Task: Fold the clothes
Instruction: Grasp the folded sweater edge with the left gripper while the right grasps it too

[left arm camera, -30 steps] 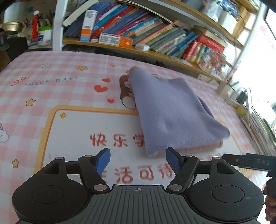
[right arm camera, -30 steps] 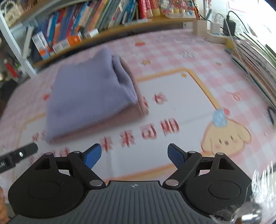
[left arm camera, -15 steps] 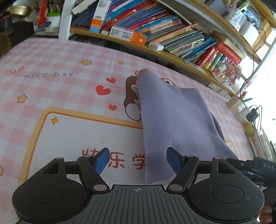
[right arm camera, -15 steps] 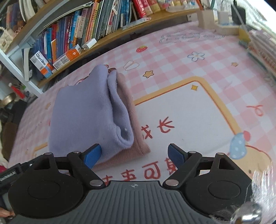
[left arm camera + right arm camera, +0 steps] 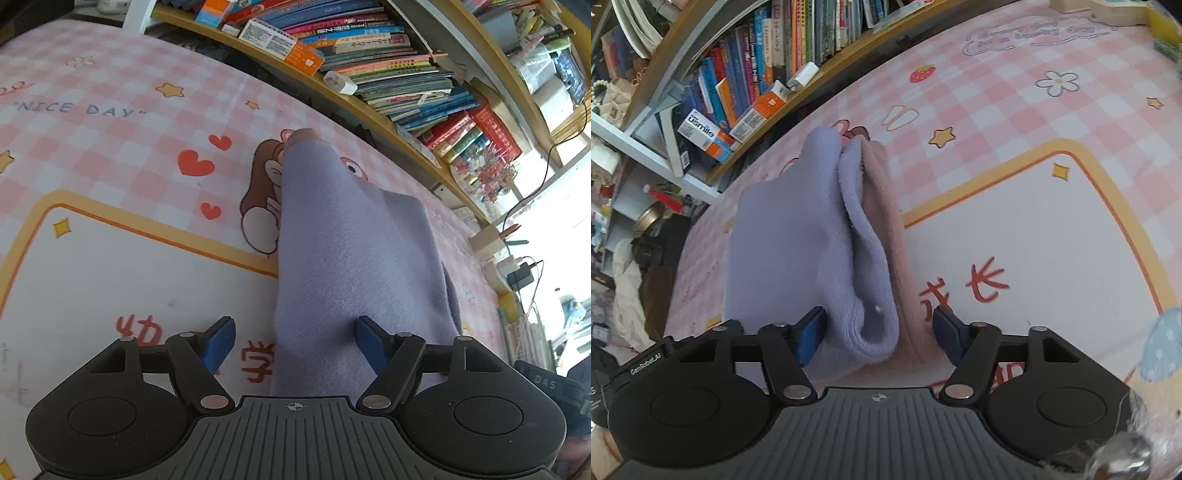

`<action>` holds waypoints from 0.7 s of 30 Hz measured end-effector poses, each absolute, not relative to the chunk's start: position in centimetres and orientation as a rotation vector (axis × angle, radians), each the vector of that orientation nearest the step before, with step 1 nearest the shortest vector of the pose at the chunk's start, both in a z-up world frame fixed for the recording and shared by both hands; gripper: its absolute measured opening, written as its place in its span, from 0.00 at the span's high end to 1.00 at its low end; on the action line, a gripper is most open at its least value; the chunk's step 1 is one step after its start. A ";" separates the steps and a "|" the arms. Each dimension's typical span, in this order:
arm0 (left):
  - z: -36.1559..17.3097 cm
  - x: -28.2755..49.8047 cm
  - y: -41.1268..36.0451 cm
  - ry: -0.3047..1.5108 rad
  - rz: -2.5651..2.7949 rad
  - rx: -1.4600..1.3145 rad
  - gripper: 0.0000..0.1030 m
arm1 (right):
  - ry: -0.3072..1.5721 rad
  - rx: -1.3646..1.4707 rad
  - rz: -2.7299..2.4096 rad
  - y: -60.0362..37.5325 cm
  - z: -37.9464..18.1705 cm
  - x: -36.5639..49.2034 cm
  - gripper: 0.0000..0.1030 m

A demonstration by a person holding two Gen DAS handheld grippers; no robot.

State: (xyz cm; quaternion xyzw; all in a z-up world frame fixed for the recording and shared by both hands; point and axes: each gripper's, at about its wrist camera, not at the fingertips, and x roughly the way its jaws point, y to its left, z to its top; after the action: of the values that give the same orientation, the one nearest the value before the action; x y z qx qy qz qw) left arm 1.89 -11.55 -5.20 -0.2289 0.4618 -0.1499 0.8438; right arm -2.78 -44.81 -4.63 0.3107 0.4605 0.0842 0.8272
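Note:
A folded lavender garment (image 5: 351, 258) with a pink layer (image 5: 882, 206) under it lies on the printed mat (image 5: 110, 258). My left gripper (image 5: 295, 341) is open, low over the garment's near left edge, which runs between its blue fingers (image 5: 221, 339). My right gripper (image 5: 879, 332) straddles the thick folded corner (image 5: 875, 325) at the garment's other near end. Its jaws are closing with the lavender and pink layers between them, a thin gap still showing at the right pad (image 5: 943, 332). Each view catches the other gripper's body at its bottom corner.
A wooden bookshelf (image 5: 388, 92) packed with books runs along the mat's far side. A white charger (image 5: 803, 75) and small boxes (image 5: 705, 133) sit on its lower board. Cables and a pen holder (image 5: 491, 240) stand at the far right; clutter lies past the left edge (image 5: 624, 277).
Both grippers have come in close to the garment's near edge, one at each end. The right jaws have narrowed around the folded corner. The left jaws keep their width.

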 end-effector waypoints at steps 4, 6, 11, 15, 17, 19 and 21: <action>-5.4 2.8 -11.8 0.986 -0.348 -0.516 0.29 | 0.984 0.690 0.226 -45.3 -5.1 -1.8 0.47; -5.6 3.3 -11.9 0.991 -0.354 -0.540 0.30 | 0.987 0.699 0.243 -45.4 -5.2 -1.4 0.48; -5.5 3.7 -13.1 1.010 -0.321 -0.545 0.42 | 0.999 0.616 0.269 -44.5 -5.0 -0.7 0.59; -4.3 2.8 -14.7 0.957 -0.284 -0.429 0.56 | 0.935 0.441 0.292 -42.9 -3.8 -1.4 0.74; -3.3 1.9 -16.2 0.905 -0.269 -0.327 0.58 | 0.860 0.306 0.312 -41.6 -2.9 -2.2 0.79; -2.6 1.2 -17.1 0.867 -0.280 -0.273 0.59 | 0.776 0.159 0.334 -40.1 -1.9 -3.1 0.80; -2.7 1.4 -17.0 0.879 -0.281 -0.278 0.58 | 0.746 0.086 0.337 -39.4 -1.6 -3.5 0.80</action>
State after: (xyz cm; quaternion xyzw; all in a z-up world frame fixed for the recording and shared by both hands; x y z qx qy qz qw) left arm 1.39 -16.97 -2.65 -0.1336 0.4229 -0.1349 0.8861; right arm -3.51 -39.39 -1.57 0.0419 0.3625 0.1639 0.9165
